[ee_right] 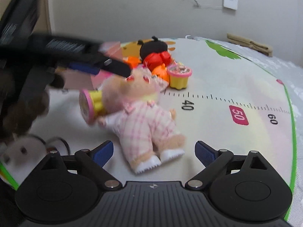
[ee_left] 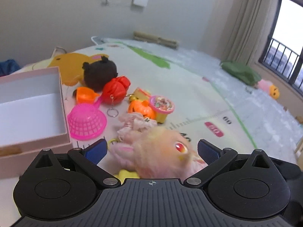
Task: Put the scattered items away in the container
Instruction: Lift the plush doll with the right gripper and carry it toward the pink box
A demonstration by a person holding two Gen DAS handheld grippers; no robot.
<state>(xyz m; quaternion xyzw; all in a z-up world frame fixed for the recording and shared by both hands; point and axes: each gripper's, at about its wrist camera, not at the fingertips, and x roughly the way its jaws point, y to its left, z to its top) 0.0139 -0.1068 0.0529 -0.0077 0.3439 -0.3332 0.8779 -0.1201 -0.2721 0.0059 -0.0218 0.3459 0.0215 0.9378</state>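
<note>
Doll (ee_right: 144, 117) on back on play mat (ee_right: 227, 87), long axis head-to-feet, feet toward right tongs (ee_right: 154, 151); both tongs apart, left tongs (ee_left: 151, 150) astride its head.

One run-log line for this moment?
left gripper: open around doll head | right gripper: open | box: empty

Home bedroom, curtain (ee_left: 244, 24), play mat (ee_right: 217, 87)
</note>
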